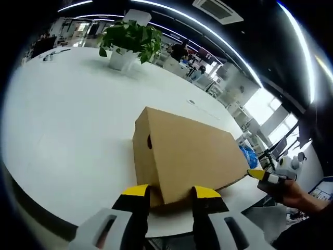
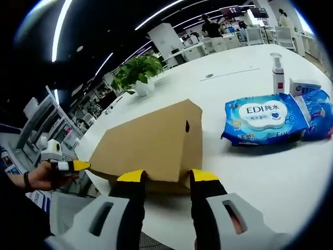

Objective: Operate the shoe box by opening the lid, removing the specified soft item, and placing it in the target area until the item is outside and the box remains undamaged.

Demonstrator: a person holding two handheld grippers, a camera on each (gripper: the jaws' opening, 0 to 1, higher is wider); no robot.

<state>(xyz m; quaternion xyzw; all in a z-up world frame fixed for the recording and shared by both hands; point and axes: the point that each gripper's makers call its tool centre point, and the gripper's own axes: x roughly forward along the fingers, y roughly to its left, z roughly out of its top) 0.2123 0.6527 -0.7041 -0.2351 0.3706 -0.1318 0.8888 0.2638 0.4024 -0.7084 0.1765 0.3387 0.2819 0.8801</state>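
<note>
Yellow-tipped jaws of the left gripper (image 1: pixel 171 194) stand spread apart in the left gripper view, gripping nothing, both tips right at the near lower edge of the closed brown cardboard shoe box (image 1: pixel 182 153). Straight ahead of the jaws, lid still down on the box, a small round hole in its end wall, up and left of the left tip. Under and around the box, a broad white table (image 1: pixel 67 135). Far beyond the jaws, a leafy green plant in a white pot (image 1: pixel 127 44). Off to the right of the jaws, at the box's far corner, the right gripper (image 1: pixel 258 174) with a hand (image 1: pixel 294 194) behind it; cannot tell from here how its jaws stand. Just past that corner, a sliver of a blue wet-wipes pack (image 1: pixel 248 155).

Right gripper view: yellow-tipped jaws parted and unloaded, tips near the box's near bottom edge, lid shut. Right of the jaws and beyond, the blue wet-wipes pack flat on the table, a white pump bottle (image 2: pixel 278 74) behind it. Left of the jaws, the left gripper's tip at the box's far corner, held by a hand (image 2: pixel 44 177).
</note>
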